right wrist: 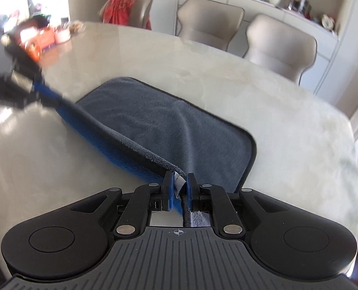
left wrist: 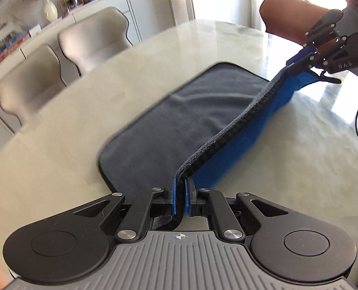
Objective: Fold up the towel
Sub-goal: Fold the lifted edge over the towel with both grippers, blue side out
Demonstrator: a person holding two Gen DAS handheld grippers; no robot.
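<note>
A: See the left gripper (left wrist: 180,193)? Its blue pads are clamped on the dark bound edge of the towel (left wrist: 179,120), at one near corner.

B: And the right gripper (right wrist: 180,188) has pinched the other corner of that same edge; the hem cord runs between its pads.

A: The edge hangs stretched between the two of them, raised off the table (left wrist: 58,145). The blue underside shows below the hem.

B: Ahead of both grippers the rest of the towel lies flat, grey face up, with a few soft creases running toward the right gripper.

A: Beyond the towel stand two beige chairs (left wrist: 92,38). From the left one, the right gripper (left wrist: 299,62) sits up and to the right, before a brown chair (left wrist: 282,9).
</note>
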